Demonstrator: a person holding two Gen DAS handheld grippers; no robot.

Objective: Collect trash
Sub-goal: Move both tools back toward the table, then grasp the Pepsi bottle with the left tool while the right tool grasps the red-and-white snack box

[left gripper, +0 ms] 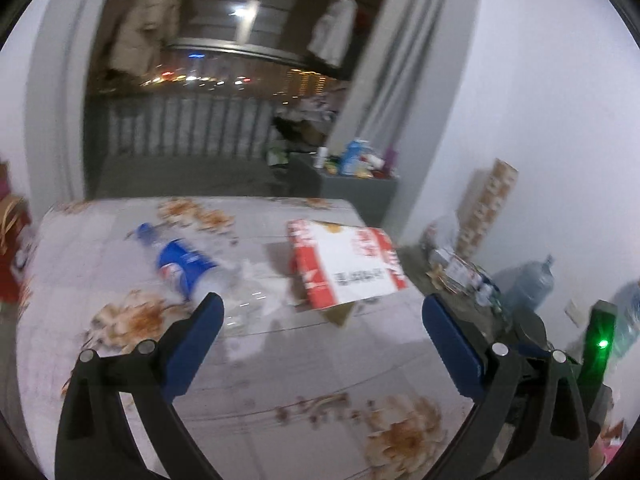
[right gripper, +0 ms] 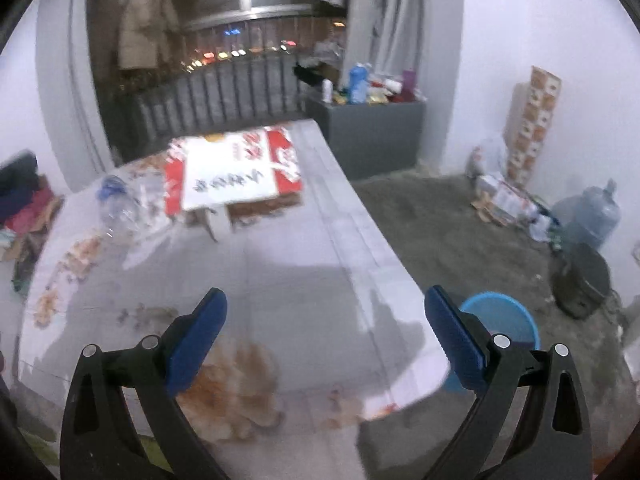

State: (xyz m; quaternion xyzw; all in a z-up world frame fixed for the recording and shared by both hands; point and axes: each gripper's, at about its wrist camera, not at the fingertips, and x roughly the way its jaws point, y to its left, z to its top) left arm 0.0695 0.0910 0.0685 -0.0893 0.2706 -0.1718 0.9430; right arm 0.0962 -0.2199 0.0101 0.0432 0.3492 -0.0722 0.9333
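Grippers, two, both mine, both empty. My left gripper [left gripper: 322, 312] filled the bottom of its view, angled down over the table [left gripper: 280, 380] with its floral cloth; its blue pads [left gripper: 192, 352] stood wide apart with nothing between them. My right gripper [right gripper: 326, 306] sat likewise at the bottom of its view, tilted down over the table's near right corner, blue pads [right gripper: 196, 344] spread wide, nothing between them.

Trash, on the table: one clear plastic bottle [left gripper: 184, 264] with blue cap and blue label, lying on its side left of centre in the left view, just above the left finger. One red-and-white cardboard box [left gripper: 348, 264], tilted, right of centre in that view, beside the bottle but apart from it. Crumpled clear plastic [left gripper: 256, 292] lay between the two. In the right view the bottle [right gripper: 124, 204] lay at middle left and the box [right gripper: 232, 168] at upper centre, both well beyond my pads.

Floor items, right view: one blue bucket [right gripper: 500, 320] at lower right, partly behind the right finger, beside the table corner; one large water jug [right gripper: 596, 212] at the far right against the wall. Both views were motion-blurred.
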